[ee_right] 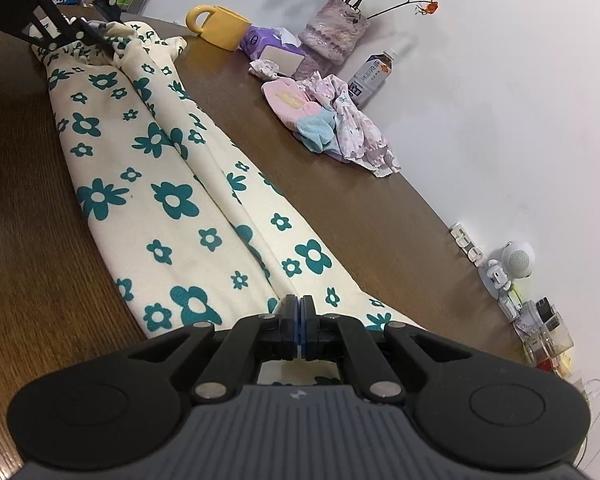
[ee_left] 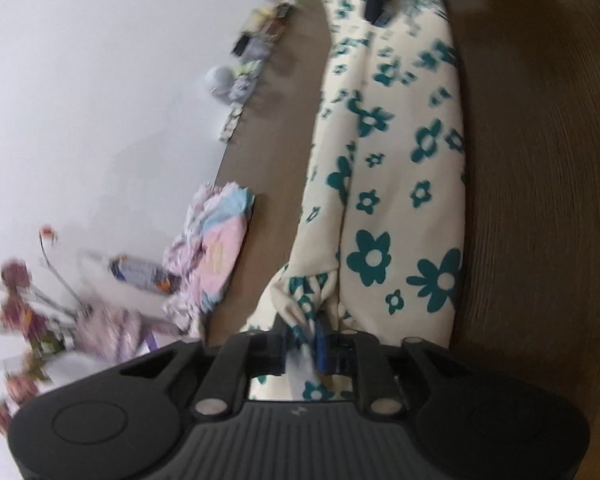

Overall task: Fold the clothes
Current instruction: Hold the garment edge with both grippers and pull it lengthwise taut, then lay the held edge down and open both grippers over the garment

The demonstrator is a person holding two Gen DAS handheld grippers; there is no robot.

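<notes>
My left gripper (ee_left: 304,340) is pinched tight on a bunched fold of the trousers (ee_left: 384,184) at the waistband end; the cloth puckers up into the pads, so the hold is real. My right gripper (ee_right: 299,320) sits at the other end, by the cuffs, with its pads pressed together. A thin edge of cloth may be caught between them, but from the right wrist view I cannot tell for sure; the fabric runs right up under the tips.

The trousers lie stretched long across the desk (ee_right: 28,200), legs side by side and already folded one over the other, with a crease running down the middle. I hold both ends so the cloth stays taut and flat. I think the next fold is end to end, cuffs brought up to the waistband, and it will need me to lift one end without dragging the other.

Along the far edge, by the wall, lie a crumpled pink garment (ee_right: 328,120), a yellow mug (ee_right: 224,26), a tissue pack (ee_right: 268,42), a vase (ee_right: 336,32) and a bottle (ee_right: 374,74). All are well apart from the trousers, so the fold has room on the near side of the desk.
</notes>
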